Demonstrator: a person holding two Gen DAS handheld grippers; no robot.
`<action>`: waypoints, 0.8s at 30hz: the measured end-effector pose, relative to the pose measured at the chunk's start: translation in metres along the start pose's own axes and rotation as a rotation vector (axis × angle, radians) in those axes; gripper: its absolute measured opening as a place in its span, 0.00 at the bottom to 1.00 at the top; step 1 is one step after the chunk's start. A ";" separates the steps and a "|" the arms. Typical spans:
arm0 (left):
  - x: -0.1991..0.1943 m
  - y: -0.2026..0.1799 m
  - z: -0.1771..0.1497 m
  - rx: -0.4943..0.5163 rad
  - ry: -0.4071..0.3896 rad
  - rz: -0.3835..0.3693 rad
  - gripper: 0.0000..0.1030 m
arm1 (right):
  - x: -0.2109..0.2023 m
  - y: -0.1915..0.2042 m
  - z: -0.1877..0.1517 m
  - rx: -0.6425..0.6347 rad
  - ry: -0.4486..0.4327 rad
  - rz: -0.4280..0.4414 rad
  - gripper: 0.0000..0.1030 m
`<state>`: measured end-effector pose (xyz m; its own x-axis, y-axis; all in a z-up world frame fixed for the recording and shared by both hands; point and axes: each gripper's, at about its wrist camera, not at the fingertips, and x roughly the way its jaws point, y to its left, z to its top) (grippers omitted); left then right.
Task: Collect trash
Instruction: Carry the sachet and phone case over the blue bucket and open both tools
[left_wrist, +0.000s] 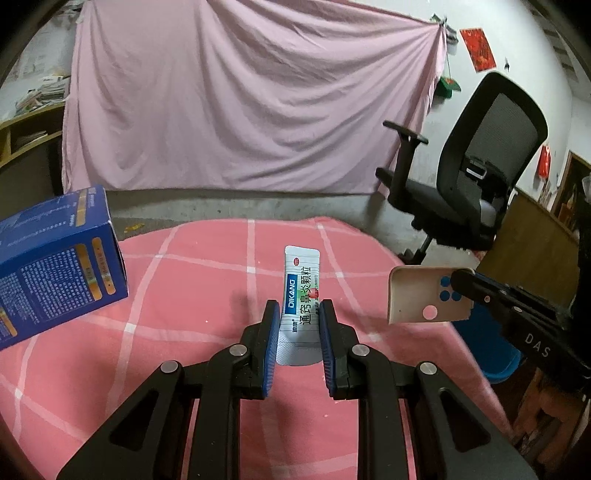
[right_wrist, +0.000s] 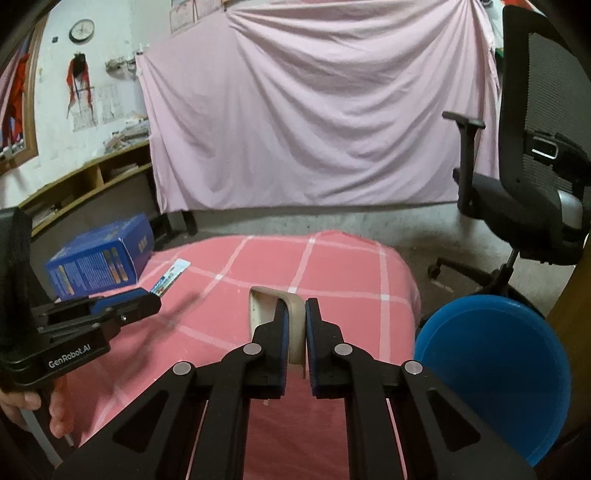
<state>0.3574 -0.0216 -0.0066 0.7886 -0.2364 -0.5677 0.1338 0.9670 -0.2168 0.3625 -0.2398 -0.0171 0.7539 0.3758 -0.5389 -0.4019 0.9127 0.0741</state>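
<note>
left gripper (left_wrist: 295, 306) clamps a white sachet (left_wrist: 300, 291) marked "dikang" upright between its blue pads, above the pink checked cloth (left_wrist: 184, 295). right gripper (right_wrist: 293, 310), over the same cloth, pinches a beige phone case (right_wrist: 273, 295). its body reads "das", the other "genrobot.ai". blue box (left_wrist: 55, 266) sits at the cloth's left edge.

A: Right gripper (right_wrist: 295, 306) clamped tight on a beige phone case (right_wrist: 295, 332); it's held above the pink checked cloth (right_wrist: 351, 273).
B: Left gripper (right_wrist: 157, 295) at the left edge, pinching a sachet (right_wrist: 171, 273); blue box (right_wrist: 99, 262) behind it; blue bin (right_wrist: 495, 373) at the right.
</note>
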 end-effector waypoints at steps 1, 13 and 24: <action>-0.004 -0.002 0.000 -0.005 -0.017 0.000 0.17 | -0.003 -0.003 0.001 0.006 -0.014 0.000 0.07; -0.056 -0.080 0.028 0.085 -0.305 -0.076 0.17 | -0.079 -0.026 0.009 0.067 -0.365 -0.140 0.07; -0.062 -0.180 0.028 0.290 -0.437 -0.201 0.17 | -0.155 -0.082 -0.006 0.160 -0.645 -0.313 0.07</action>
<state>0.3013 -0.1789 0.0896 0.8976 -0.4172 -0.1422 0.4182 0.9080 -0.0242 0.2758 -0.3741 0.0551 0.9968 0.0683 0.0420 -0.0738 0.9866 0.1456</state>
